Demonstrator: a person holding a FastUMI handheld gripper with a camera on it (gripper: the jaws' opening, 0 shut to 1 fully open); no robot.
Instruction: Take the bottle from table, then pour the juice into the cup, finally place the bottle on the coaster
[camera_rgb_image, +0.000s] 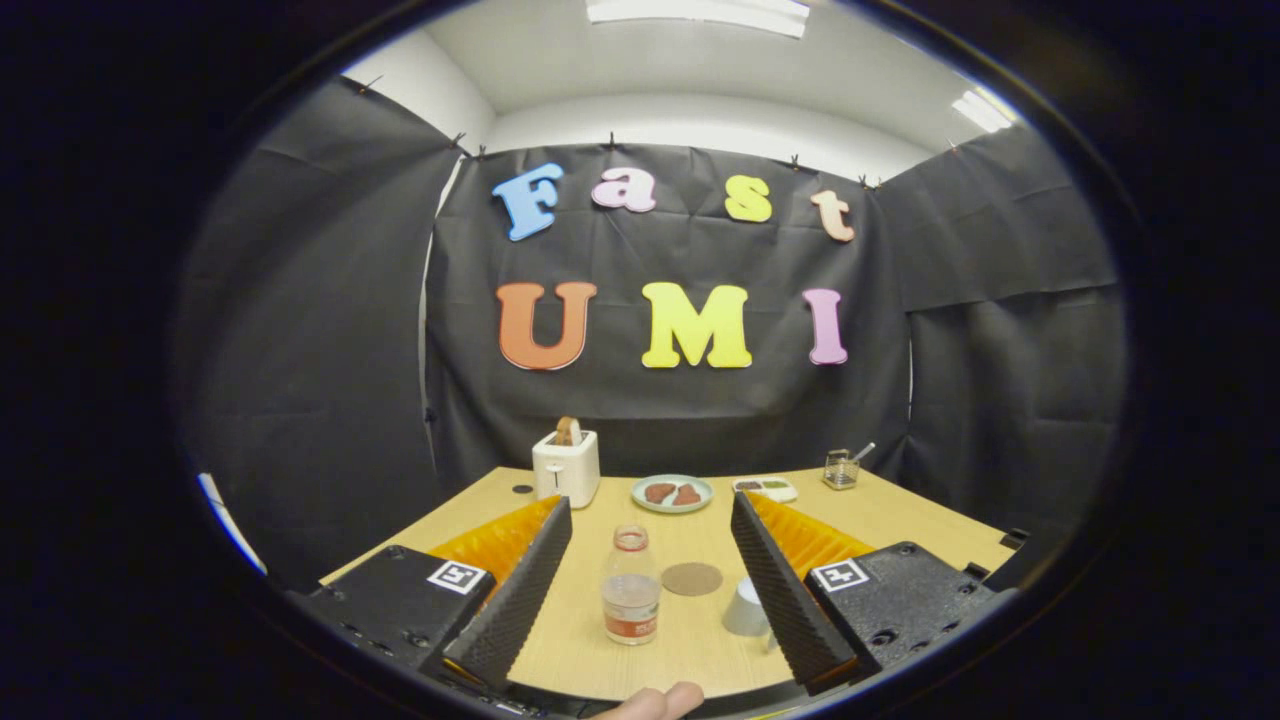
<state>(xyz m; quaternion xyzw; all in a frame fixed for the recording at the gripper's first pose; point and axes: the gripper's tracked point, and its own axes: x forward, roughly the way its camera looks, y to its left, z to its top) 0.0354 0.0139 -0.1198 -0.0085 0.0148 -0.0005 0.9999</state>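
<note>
A small clear bottle (631, 586) with reddish juice in its lower part stands upright on the wooden table (890, 515), in the gap between my fingers and nearer the left one. My gripper (651, 516) is open, with the fingers wide apart and touching nothing. A round brown coaster (692, 578) lies flat just right of the bottle and a little beyond it. A pale cup (747, 607) stands by the right finger, which partly covers it.
At the back of the table stand a white toaster (566, 466) holding a slice, a plate (672, 493) with food, a small flat dish (766, 488) and a glass jar (841, 470) with a utensil. A person's fingertips (655, 702) show at the table's near edge.
</note>
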